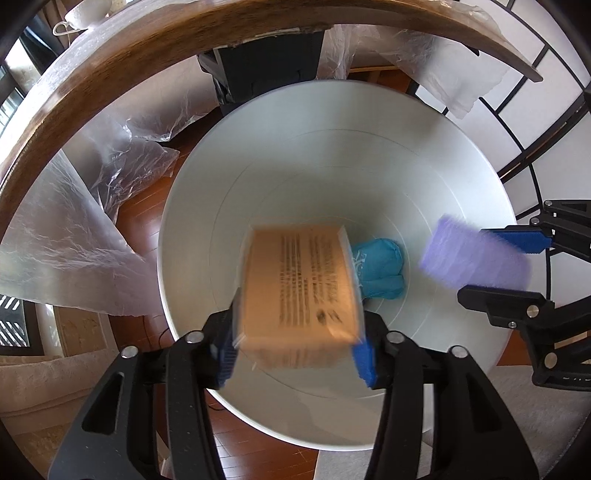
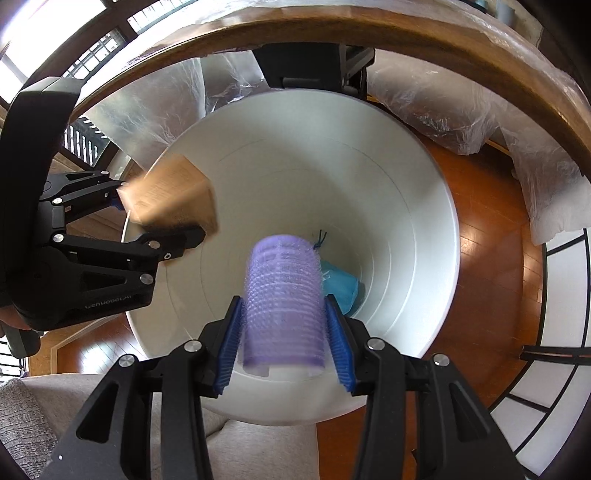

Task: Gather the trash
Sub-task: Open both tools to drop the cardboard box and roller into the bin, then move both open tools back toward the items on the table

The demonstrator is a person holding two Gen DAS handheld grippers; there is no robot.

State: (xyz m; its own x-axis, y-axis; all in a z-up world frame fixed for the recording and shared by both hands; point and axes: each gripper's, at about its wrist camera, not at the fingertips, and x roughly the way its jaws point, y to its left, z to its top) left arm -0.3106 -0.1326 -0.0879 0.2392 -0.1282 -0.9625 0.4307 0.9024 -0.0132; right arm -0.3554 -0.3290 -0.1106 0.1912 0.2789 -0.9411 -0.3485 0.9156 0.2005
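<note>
A white bin [image 1: 332, 147] [image 2: 295, 155] stands below both grippers. A tan printed carton [image 1: 299, 280] [image 2: 173, 195] hangs over its mouth between the blue pads of my left gripper [image 1: 293, 354] [image 2: 159, 218]. The carton is motion-blurred while the fingers are sharp, and the pads do not seem to press on it. A purple ribbed cup [image 2: 282, 306] [image 1: 472, 258], also blurred, sits between the pads of my right gripper [image 2: 282, 332] [image 1: 476, 264], with a thin gap on each side. A crumpled blue wrapper [image 1: 380, 269] [image 2: 340, 284] lies on the bin's bottom.
A curved wooden table edge [image 1: 110, 74] [image 2: 406, 33] covered with clear plastic sheeting [image 1: 66, 236] [image 2: 535, 166] arches over the bin's far side. A black chair base [image 1: 266, 74] stands behind the bin. Red-brown wood floor [image 2: 487, 280] surrounds it, and grey fabric [image 2: 258, 450] lies near me.
</note>
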